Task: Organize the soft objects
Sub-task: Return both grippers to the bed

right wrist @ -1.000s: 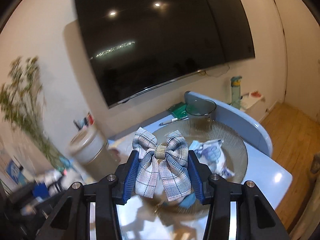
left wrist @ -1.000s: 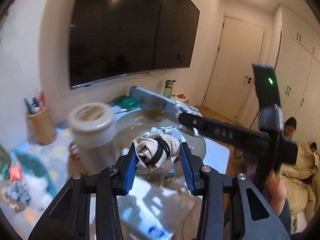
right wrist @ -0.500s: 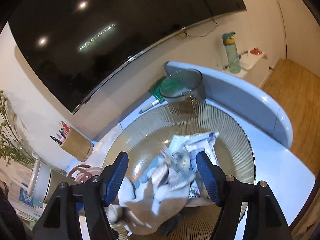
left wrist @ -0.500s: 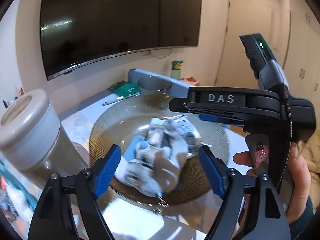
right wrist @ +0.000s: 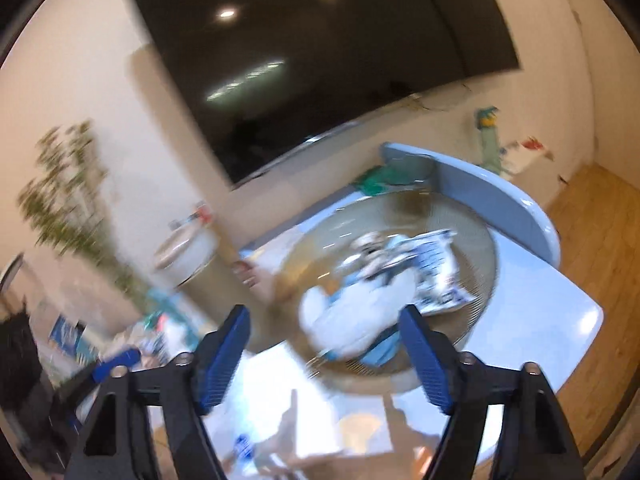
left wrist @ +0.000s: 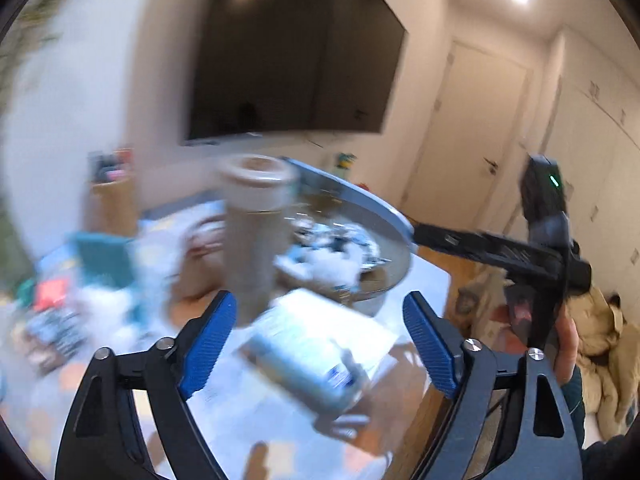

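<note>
A: Left wrist view. What does the left hand-held gripper show?

B: Its blue pads stand wide apart and the jaws are opening, with nothing pinched between them. Below the gap a pale wrapped pack lies on the table; the picture is blurred, so its print cannot be read.

A: And the right hand-held gripper?

B: In its own view the jaws are likewise spread and opening, and no object sits between the pads. In the left view the same tool reaches across from the right, held by a person's hand.

A: Where are the soft objects?

B: The soft objects lie heaped in the ribbed glass plate on the table, beyond both grippers and touching neither. White, pale blue and patterned cloth can be made out; single pieces cannot be told apart through the blur.

A: Other items?

B: A lidded canister stands left of the plate, a pen holder near the wall, and a dark screen hangs above.
</note>
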A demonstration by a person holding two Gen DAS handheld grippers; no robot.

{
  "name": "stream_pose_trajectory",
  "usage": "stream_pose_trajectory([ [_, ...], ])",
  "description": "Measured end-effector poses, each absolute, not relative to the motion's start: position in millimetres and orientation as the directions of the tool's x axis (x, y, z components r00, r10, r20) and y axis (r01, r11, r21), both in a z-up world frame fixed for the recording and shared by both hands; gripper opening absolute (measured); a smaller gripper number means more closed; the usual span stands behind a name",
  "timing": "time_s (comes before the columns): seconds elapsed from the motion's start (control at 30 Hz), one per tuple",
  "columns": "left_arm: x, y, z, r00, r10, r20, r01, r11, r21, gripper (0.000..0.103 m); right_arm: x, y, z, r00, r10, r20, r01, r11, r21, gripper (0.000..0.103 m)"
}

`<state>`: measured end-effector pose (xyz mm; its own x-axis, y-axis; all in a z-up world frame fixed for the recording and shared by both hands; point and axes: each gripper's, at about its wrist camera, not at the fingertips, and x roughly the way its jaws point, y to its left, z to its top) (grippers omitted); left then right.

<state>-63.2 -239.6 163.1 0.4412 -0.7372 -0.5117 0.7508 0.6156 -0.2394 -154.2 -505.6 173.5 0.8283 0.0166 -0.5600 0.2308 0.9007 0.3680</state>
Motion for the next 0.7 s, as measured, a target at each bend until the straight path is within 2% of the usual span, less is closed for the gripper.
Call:
stream_pose_trajectory([
  [0.1, -67, -176, 168, 0.543, -0.679, -0.494, 0.666, 0.706, -0.239, 0.098, -160, -460, 183, 0.849, 0.095, -0.52, 0.107, 0.932, 0.346, 0.084],
  [0.27, -63, -72, 161, 0.674, -0.527, -0.518, 0.478, 0.845, -0.238, 0.1, -140, -374, 194, 0.834, 0.206, -0.511, -0.062, 0.957, 0.285, 0.089],
  [0.4, -48, 6, 153, 0.762, -0.343, -0.55, 0.266, 0.939, -0.218, 0.1, -104, -309, 186, 0.784, 0.293, -0.547, -0.185, 0.952, 0.245, 0.09],
  [0.5, -29, 50, 141, 0.772, -0.226, -0.595, 0.143, 0.972, -0.184, 0.1, -66, -257, 172, 0.727, 0.316, -0.61, -0.249, 0.949, 0.195, 0.09],
  [0.63, -14, 87, 124, 0.754, -0.16, -0.637, 0.086, 0.985, -0.147, 0.1, -27, -204, 146, 0.651, 0.323, -0.687, -0.303, 0.94, 0.155, 0.09],
  [0.7, -5, 98, 118, 0.757, -0.121, -0.642, 0.06, 0.991, -0.116, 0.1, -6, -183, 131, 0.595, 0.37, -0.713, -0.34, 0.92, 0.194, 0.09],
])
